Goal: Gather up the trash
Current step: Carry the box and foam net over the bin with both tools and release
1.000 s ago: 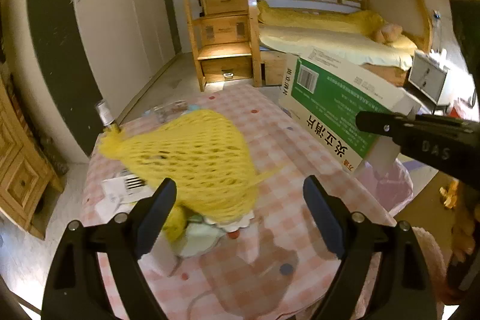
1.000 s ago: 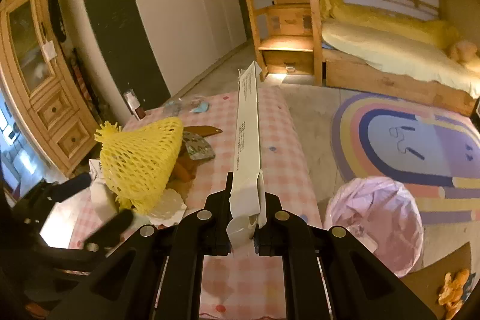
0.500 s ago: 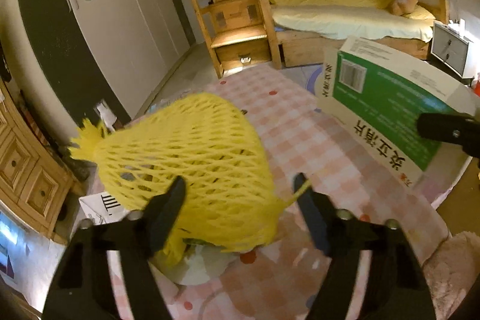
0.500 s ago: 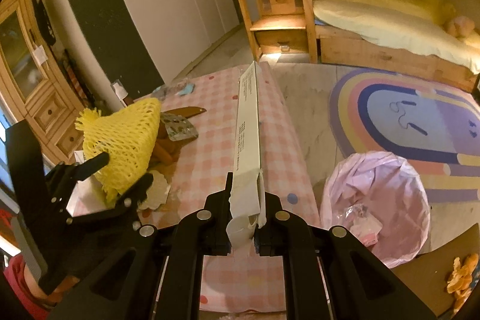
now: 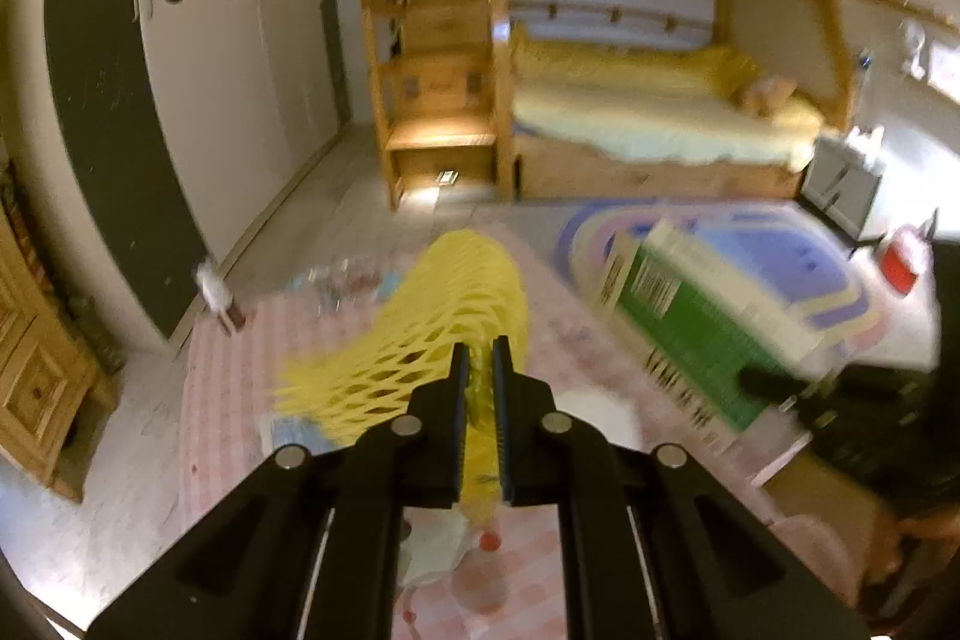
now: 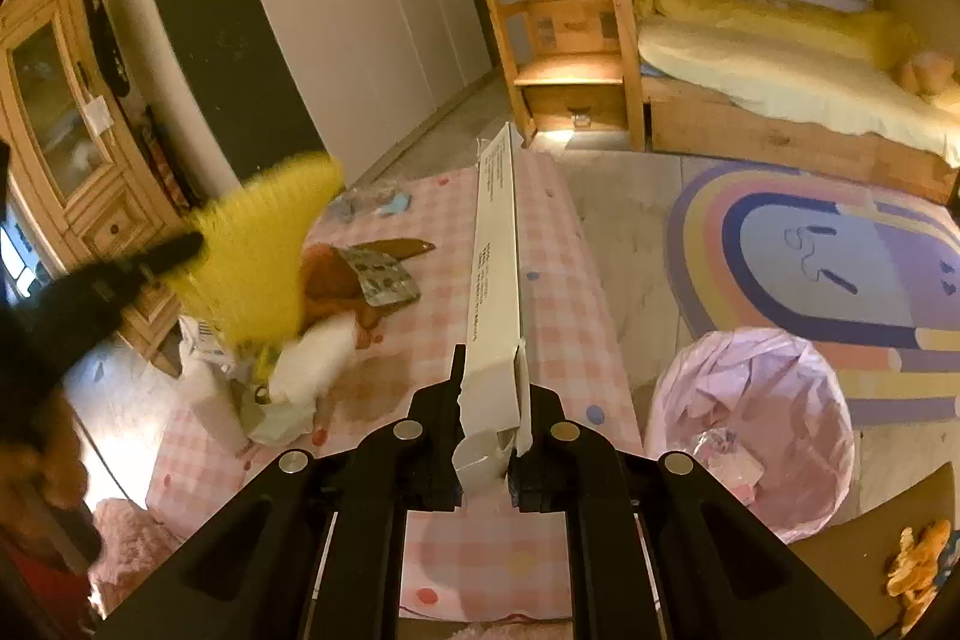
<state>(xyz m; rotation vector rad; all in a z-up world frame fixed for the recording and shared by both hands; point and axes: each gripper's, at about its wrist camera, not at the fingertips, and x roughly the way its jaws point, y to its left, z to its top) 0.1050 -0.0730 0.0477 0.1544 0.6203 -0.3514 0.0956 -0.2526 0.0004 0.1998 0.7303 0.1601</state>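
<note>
- Trash in hand, two pieces: yellow foam net (image 5: 456, 316) and flat green-and-white box (image 5: 708, 340).
- We see the left gripper (image 5: 478, 370) with its jaws closing onto the net's near edge; foam is bunched between the pads and the net hangs clear above the table (image 6: 558, 280). Pinching an edge makes sense to us: the mesh is soft and collapses, so a thin fold is all the jaws can bite.
- Right gripper (image 6: 489, 394) is clamped on the box's near end, box edge-on and pointing to 12 o'clock in the right wrist view. Held by its thin side, we judge, because the broad face is wider than the jaws.
- Bin with pink liner (image 6: 750, 424) stands on the floor at 4 o'clock from the right gripper, just beside the table edge, some scraps already in it. Both pieces are likely bound there.
- More litter on the checked cloth at 10 o'clock from the box: blister pack (image 6: 384, 280), white paper scraps (image 6: 312, 370), something brown under them that we cannot identify.
- Left wrist view is blurred; fine detail of the grip is uncertain.
- Risk, in our judgement: the net could slip from so light a pinch.
</note>
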